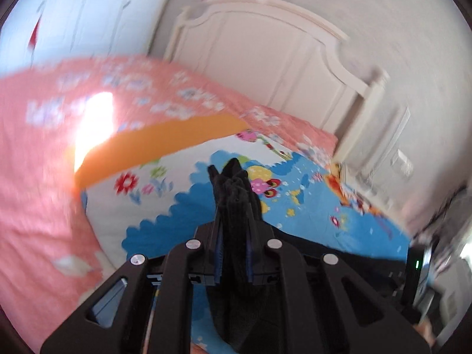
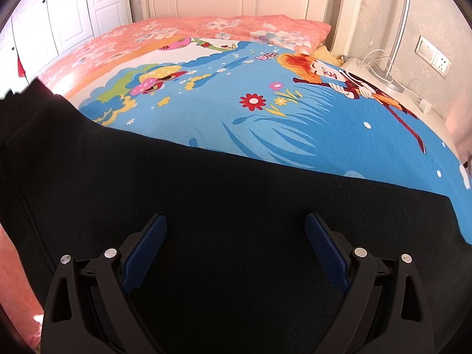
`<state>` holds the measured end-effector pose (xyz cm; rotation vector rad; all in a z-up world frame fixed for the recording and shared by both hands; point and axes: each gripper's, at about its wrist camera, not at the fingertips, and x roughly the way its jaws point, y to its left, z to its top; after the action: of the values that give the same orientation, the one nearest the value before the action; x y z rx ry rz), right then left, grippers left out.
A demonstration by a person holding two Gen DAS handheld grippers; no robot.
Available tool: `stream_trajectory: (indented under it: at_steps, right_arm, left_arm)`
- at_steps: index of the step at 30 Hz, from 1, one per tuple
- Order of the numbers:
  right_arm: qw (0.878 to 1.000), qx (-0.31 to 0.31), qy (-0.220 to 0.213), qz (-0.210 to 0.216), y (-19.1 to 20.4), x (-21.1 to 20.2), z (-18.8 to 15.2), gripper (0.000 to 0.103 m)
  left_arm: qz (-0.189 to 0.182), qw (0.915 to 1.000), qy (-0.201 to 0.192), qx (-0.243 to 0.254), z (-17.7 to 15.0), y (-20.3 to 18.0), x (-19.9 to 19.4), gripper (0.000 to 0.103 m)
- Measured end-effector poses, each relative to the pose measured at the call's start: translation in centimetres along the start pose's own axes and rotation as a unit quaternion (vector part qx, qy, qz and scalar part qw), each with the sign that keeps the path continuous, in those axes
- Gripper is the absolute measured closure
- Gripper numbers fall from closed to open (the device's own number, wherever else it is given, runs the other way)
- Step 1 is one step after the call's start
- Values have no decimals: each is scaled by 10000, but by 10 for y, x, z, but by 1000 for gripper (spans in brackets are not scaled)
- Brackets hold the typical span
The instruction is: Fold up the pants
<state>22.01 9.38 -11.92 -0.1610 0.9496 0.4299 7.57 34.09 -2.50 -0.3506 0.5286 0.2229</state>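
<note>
One bed [image 2: 265, 118] bears one black pants [image 2: 206, 206]; left gripper [image 1: 233, 206] seemingly pinches them.

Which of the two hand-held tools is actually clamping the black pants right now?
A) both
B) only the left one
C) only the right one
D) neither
B: the left tool has its fingers closed tight on a bunched fold of the black pants, while the right tool sits wide open above the flat cloth, gripping nothing.
</note>
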Motion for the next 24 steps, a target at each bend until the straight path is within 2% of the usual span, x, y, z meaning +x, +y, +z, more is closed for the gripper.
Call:
stream_trajectory:
  at_steps: [2,4,5,7,9,10,12,13,15,17,19,20,21,24]
  right_arm:
    - [9977,490,26,468,-21,-13,3,12]
    - [9848,1305,106,1145,-56,-28,2,12]
    - [9744,1656,244,1502,-72,-31,0,12]
    - [9583,2075,404,1923,-95,-37,-4,12]
    - [9457,2332,431,2225,-113,-46,-8,12]
    - [9412,2385,442,2353,-118,-49,-10,12]
    - [9295,2500,544,2656,-122,-52,-12,12]
    - [9241,2567,596,2767,-124,-51,-13,12]
    - [9148,2622,702,2990,-120,-46,-12,12]
    - [9091,2607,855,3136,-113,-39,-13,12]
    - [9052,2605,1020,3199,-105,-33,-13,12]
    - [9043,2586,1095,3216,-100,-30,-14,12]
    - [9044,2580,1119,3210,-99,-30,-15,12]
    - [9028,2624,1159,3205,-99,-28,-16,12]
  left_arm:
    - [189,9959,-157,873,-7,-53,-12,92]
    - [267,9846,-278,1706,-25,-105,-19,92]
    - [287,9734,-343,2247,-44,-137,-20,92]
    - [293,9538,-387,2965,-78,-180,-18,92]
    - [310,9271,-293,3723,-124,-216,-6,92]
    - [282,9196,-176,3914,-141,-225,1,91]
    - [184,9131,127,4071,-169,-234,13,91]
    - [341,9030,103,4281,-182,-236,17,91]
    - [523,8899,-22,4531,-193,-235,17,89]
    - [553,8889,-29,4547,-194,-234,16,84]
    - [585,8814,-96,4687,-196,-235,16,62]
    - [618,8750,-202,4796,-198,-235,13,45]
    - [654,8708,-270,4866,-198,-233,11,42]
    - [658,8566,-284,5110,-199,-226,7,42]
